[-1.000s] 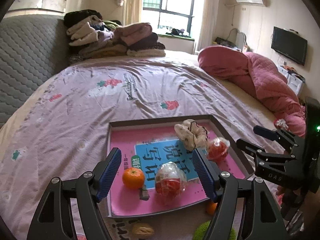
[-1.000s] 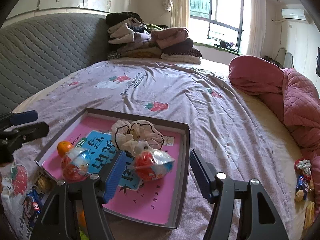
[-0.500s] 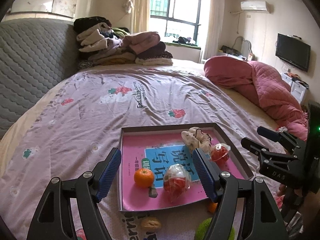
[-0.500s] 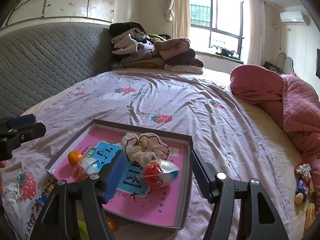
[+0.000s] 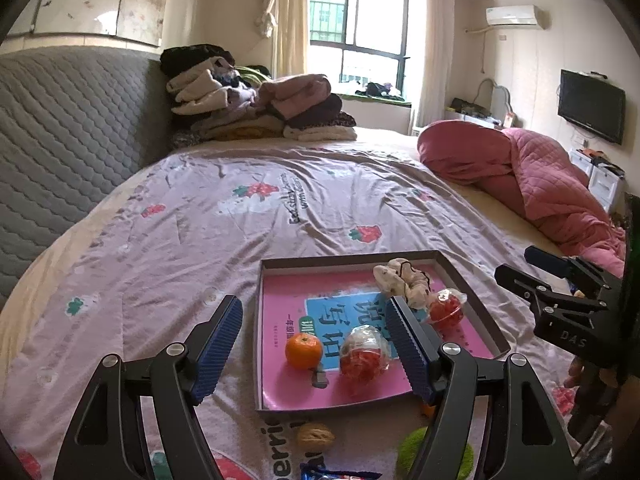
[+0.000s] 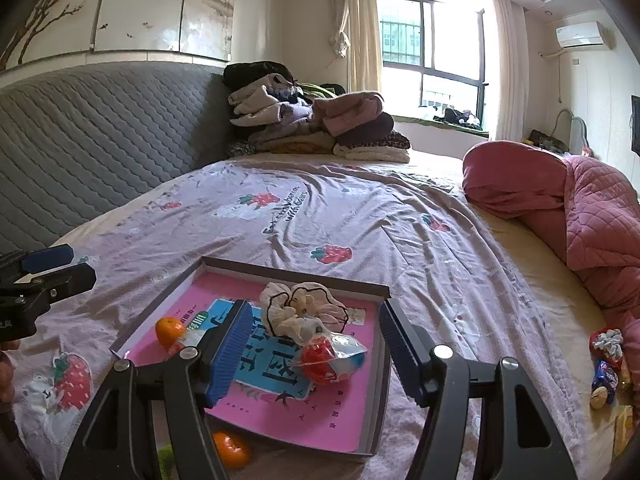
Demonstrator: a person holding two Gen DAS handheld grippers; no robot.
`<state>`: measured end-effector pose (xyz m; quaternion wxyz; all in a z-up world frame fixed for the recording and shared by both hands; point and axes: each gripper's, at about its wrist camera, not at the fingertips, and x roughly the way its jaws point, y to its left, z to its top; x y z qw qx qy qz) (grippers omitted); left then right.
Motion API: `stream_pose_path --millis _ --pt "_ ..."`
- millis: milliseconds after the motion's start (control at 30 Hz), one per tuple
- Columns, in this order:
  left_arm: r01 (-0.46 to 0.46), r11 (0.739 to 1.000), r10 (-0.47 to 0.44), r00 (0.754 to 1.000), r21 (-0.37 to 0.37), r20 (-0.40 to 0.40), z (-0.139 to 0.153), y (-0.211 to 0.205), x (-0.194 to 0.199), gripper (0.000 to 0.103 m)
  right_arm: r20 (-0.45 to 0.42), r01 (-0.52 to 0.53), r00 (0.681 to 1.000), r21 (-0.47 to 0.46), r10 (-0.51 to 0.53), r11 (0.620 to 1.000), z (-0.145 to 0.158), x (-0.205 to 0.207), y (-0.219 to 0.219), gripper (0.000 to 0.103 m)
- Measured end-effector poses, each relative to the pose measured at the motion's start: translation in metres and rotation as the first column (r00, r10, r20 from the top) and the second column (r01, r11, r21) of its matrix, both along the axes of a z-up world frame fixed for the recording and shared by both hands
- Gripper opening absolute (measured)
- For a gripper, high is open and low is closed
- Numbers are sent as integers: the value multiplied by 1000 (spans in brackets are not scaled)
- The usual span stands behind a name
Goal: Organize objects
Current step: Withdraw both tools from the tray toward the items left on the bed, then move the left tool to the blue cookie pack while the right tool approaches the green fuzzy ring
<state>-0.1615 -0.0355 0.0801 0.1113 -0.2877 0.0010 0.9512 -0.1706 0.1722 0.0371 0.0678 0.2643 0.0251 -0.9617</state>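
A shallow box tray (image 5: 472, 292) with a pink printed bottom lies on the bed. In it are an orange (image 5: 304, 350), two clear-wrapped red balls (image 5: 364, 354) (image 5: 444, 310) and a cream scrunchie (image 5: 402, 280). My left gripper (image 5: 314, 312) hangs open above the tray's near left part, holding nothing. My right gripper (image 6: 312, 312) is open too, above the tray (image 6: 296, 272), with the scrunchie (image 6: 304, 312) and one wrapped ball (image 6: 332, 354) showing past its fingers. The orange (image 6: 168, 330) sits at the tray's left end.
Before the tray lie a walnut (image 5: 316, 436), a green ball (image 5: 436, 452) and a second orange (image 6: 232, 448). Small wrapped snacks (image 6: 606, 360) lie by the pink quilt (image 6: 580, 208) on the right. Folded clothes (image 5: 260, 100) are stacked by the grey headboard (image 5: 68, 140).
Both grippers have drawn back and risen from the tray, which now looks smaller and farther off. Their jaws stay as wide as before. The things in the tray have not moved.
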Motion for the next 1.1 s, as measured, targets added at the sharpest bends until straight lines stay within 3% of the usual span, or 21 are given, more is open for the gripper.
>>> stream_pose_path --millis 533,1100 --pt "-10 1000 9 1000 -22 -27 3 3 32 75 -5 -9 1000 -53 8 999 6 35 -5 65" --pt "-39 999 39 999 14 5 -22 -15 72 75 -41 -6 999 -72 3 997 1 82 -18 65"
